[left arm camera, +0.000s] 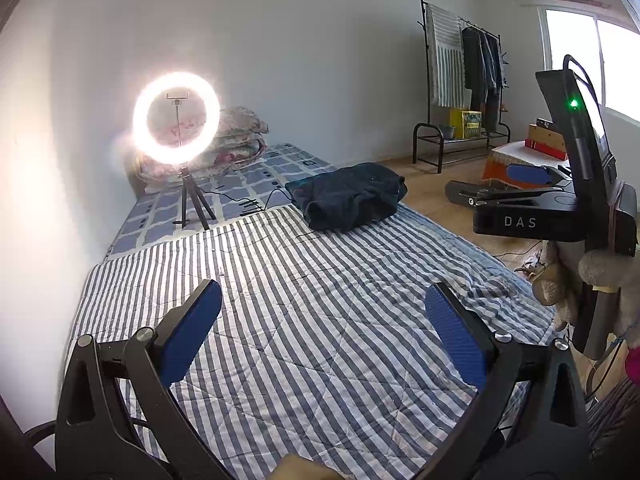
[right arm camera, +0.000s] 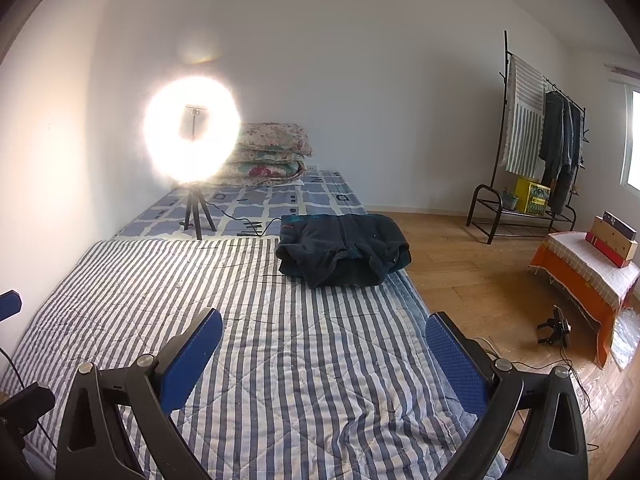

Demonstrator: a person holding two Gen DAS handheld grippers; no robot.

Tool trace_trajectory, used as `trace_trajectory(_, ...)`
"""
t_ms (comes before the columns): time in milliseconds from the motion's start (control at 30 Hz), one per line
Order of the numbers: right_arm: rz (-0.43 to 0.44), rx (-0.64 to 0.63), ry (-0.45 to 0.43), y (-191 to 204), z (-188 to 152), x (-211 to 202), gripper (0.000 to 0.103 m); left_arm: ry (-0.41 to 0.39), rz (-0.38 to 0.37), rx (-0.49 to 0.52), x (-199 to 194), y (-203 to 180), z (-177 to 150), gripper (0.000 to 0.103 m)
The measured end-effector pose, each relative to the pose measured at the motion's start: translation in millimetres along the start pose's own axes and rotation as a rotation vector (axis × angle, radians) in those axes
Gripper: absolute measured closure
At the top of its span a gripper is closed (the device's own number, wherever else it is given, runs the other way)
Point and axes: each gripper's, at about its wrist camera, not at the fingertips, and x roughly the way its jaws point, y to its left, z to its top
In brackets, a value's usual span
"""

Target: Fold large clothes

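A dark navy garment (left arm camera: pixel 348 196) lies folded in a bundle at the far right edge of the striped quilt (left arm camera: pixel 304 320); it also shows in the right wrist view (right arm camera: pixel 344 250). My left gripper (left arm camera: pixel 324 332) is open and empty, held above the quilt well short of the garment. My right gripper (right arm camera: pixel 324 354) is open and empty too, above the quilt (right arm camera: pixel 280 360) near its right edge. The right gripper's body shows at the right of the left wrist view (left arm camera: pixel 552 204), and a blue tip of the left gripper shows at the left edge of the right wrist view (right arm camera: pixel 10 304).
A lit ring light on a tripod (right arm camera: pixel 192 132) stands on the bed beyond the quilt, its cable trailing toward the garment. Folded floral bedding (right arm camera: pixel 272 152) lies against the wall. A clothes rack (right arm camera: pixel 536 152), an orange-covered bench (right arm camera: pixel 584 276) and wooden floor (right arm camera: pixel 460 264) lie right.
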Motion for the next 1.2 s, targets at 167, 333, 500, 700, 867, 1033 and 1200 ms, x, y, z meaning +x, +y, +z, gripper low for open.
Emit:
trace_trajectory(167, -0.002, -0.003, 0.001, 0.1, 0.3, 0.6, 0.0, -0.001, -0.002, 0.002, -0.1, -0.6, 0.4, 0.0)
trace_trajectory(333, -0.003, -0.003, 0.004, -1.4, -1.4, 1.6, 0.0, -0.003, -0.006, 0.005, 0.3, -2.0, 0.8, 0.0)
trace_trajectory(500, -0.002, 0.0, 0.003, -3.2, -1.9, 1.1, 0.0, -0.005, -0.008, 0.008, 0.5, -3.1, 1.5, 0.0)
trace_trajectory(700, -0.004, 0.001, 0.005, -3.4, -1.8, 1.4, 0.0, -0.004, -0.007, 0.006, 0.0, -3.7, 1.1, 0.0)
trace_trajectory(867, -0.003, 0.0, 0.005, -3.9, -1.4, 1.7, 0.0, -0.004, -0.006, 0.006, -0.1, -4.1, 0.9, 0.0)
trace_trajectory(1033, -0.003, 0.0, 0.005, -4.1, -1.3, 1.7, 0.0, -0.004, -0.007, 0.006, -0.1, -4.7, 0.8, 0.0)
trace_trajectory(1200, -0.002, 0.0, 0.004, -4.4, -1.2, 1.6, 0.0, -0.005, -0.005, 0.004, -0.3, -5.1, 0.7, 0.0)
